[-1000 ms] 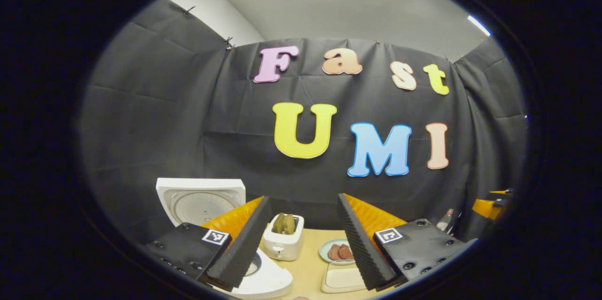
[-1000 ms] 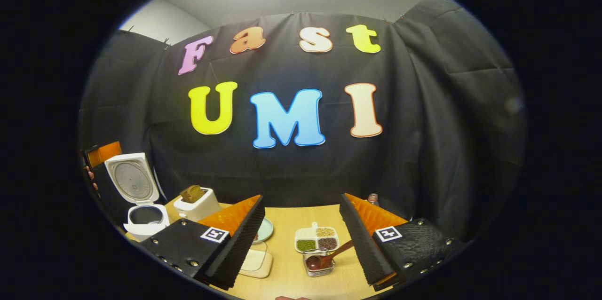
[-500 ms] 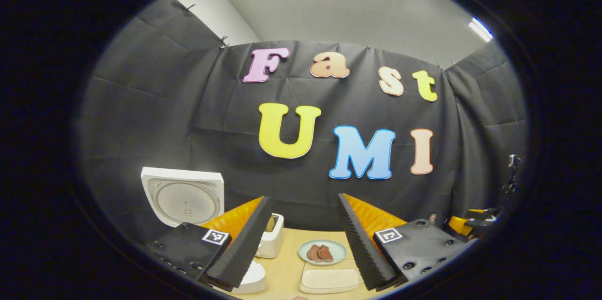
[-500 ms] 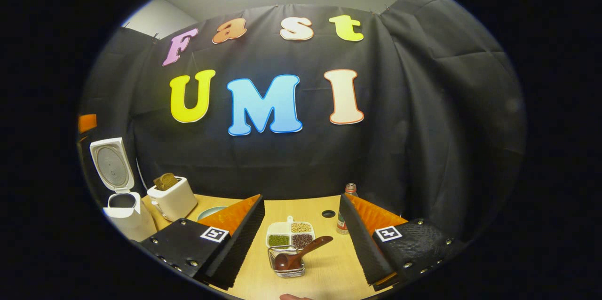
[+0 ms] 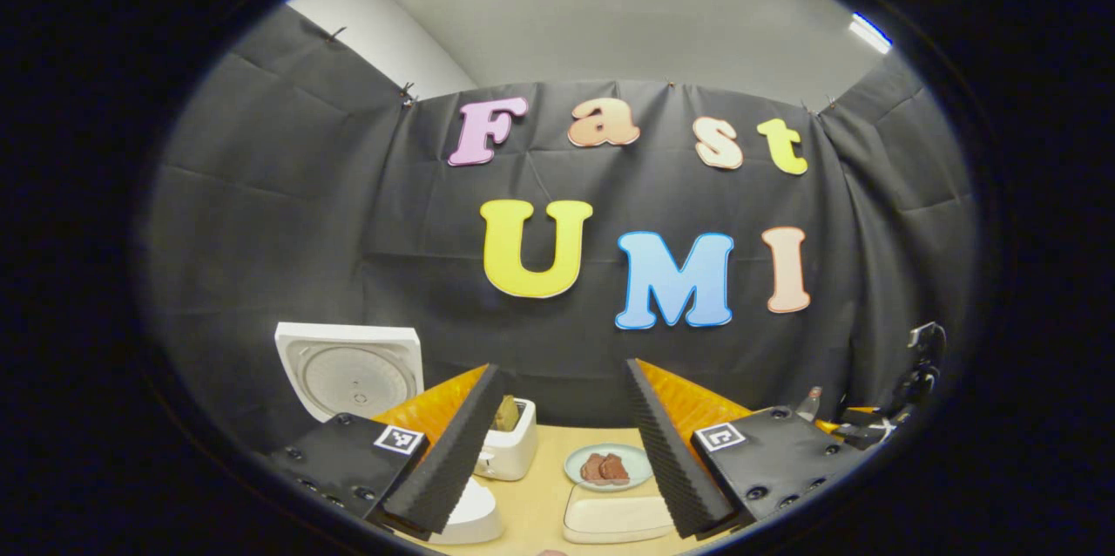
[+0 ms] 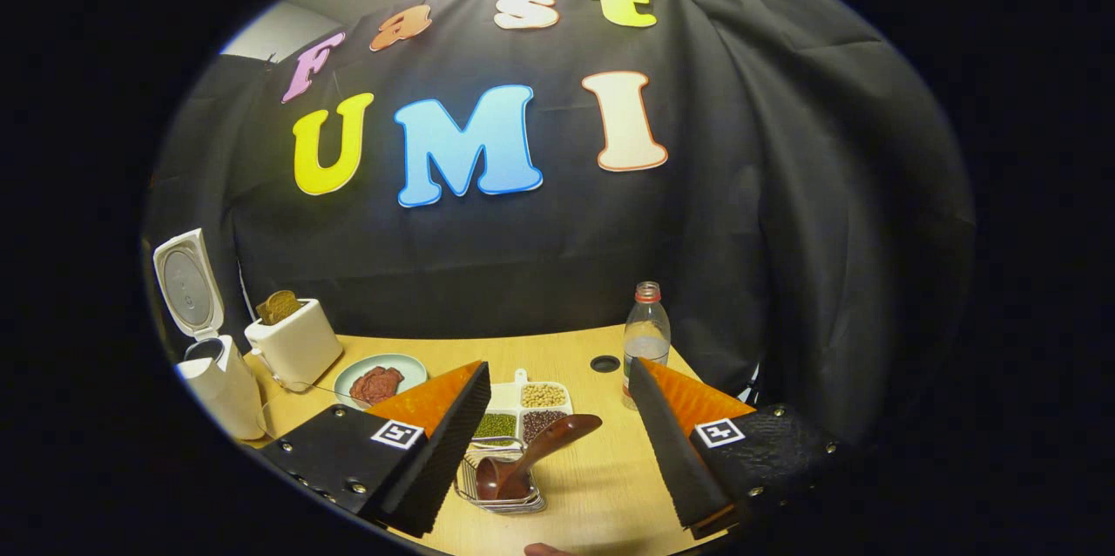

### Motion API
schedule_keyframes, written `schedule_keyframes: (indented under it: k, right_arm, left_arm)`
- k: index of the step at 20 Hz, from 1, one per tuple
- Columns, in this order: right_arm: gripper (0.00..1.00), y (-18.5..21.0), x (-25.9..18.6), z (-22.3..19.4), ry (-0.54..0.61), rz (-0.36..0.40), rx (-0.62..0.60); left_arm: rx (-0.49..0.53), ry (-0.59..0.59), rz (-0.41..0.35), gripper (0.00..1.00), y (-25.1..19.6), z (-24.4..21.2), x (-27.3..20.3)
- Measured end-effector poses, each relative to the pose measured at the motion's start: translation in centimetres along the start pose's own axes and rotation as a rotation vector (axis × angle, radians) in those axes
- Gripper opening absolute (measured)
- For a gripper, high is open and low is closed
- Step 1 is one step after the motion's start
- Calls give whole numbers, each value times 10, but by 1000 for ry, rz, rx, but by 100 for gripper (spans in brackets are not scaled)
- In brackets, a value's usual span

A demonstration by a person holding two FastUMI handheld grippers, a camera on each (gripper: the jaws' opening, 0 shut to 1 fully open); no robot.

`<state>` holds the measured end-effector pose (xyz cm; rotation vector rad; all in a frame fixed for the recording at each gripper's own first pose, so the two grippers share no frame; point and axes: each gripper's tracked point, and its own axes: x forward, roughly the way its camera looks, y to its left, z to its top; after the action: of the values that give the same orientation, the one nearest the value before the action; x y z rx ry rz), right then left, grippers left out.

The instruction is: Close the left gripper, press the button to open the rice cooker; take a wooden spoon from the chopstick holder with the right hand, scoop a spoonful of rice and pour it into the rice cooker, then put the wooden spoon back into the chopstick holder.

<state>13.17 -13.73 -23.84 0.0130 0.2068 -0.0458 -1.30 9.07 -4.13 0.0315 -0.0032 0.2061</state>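
The white rice cooker (image 6: 213,377) stands at the table's left end with its lid (image 6: 185,283) up; in the left gripper view its raised lid (image 5: 350,371) and body (image 5: 470,521) sit at lower left. A brown wooden spoon (image 6: 533,457) leans in a wire chopstick holder (image 6: 501,491) just ahead of my right gripper (image 6: 557,460), which is open and holds nothing. Beyond the holder lies a divided white dish of grains (image 6: 523,412). My left gripper (image 5: 557,451) hangs open above the table, right of the cooker.
A white toaster with bread (image 6: 292,342), a green plate of meat (image 6: 379,379), a lidded white container (image 5: 614,517) and a clear bottle (image 6: 645,338) stand on the wooden table (image 6: 601,486). The other gripper (image 5: 880,425) appears far right in the left gripper view.
My right gripper has tilted down and moved toward the chopstick holder, which is now nearer between its fingers. My left gripper has swung right, away from the open cooker, and stayed open.
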Motion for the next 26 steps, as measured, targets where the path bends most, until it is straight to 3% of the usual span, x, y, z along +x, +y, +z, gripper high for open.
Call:
schedule_keyframes:
  k: [6, 12, 13, 14, 15, 17, 19, 20, 21, 23, 26]
  right_arm:
    - [98, 1, 34, -49, 104, 30, 64]
    - [89, 18, 50, -69, 155, 89, 108]
    - [75, 17, 51, -72, 171, 88, 109]
    - [70, 20, 49, -71, 169, 103, 120]
    - [52, 19, 46, -69, 173, 97, 130]
    - [36, 30, 49, -69, 179, 150, 183]
    - [35, 34, 41, -67, 185, 185, 215]
    - [23, 38, 40, -65, 186, 186, 221]
    - [22, 41, 37, -59, 191, 194, 225]
    - [11, 45, 31, -53, 169, 172, 191]
    - [11, 55, 26, -33, 140, 158, 153]
  left_arm:
    - [23, 39, 18, 97, -3, -6, 0]
    - [55, 75, -5, 97, -6, -16, -9]
    - [56, 84, -8, 97, -5, -18, -10]
    - [57, 89, -11, 97, -4, -20, -11]
    - [59, 92, -14, 97, -3, -19, -12]
    - [73, 93, -4, 97, 3, -19, -12]
    - [70, 95, -7, 96, 6, -20, -11]
    - [62, 97, -12, 97, 5, -21, -10]
    - [54, 96, -17, 97, 4, -21, -9]
    - [41, 90, -29, 98, 4, -19, -7]
    - [26, 75, -52, 99, 4, -18, -6]
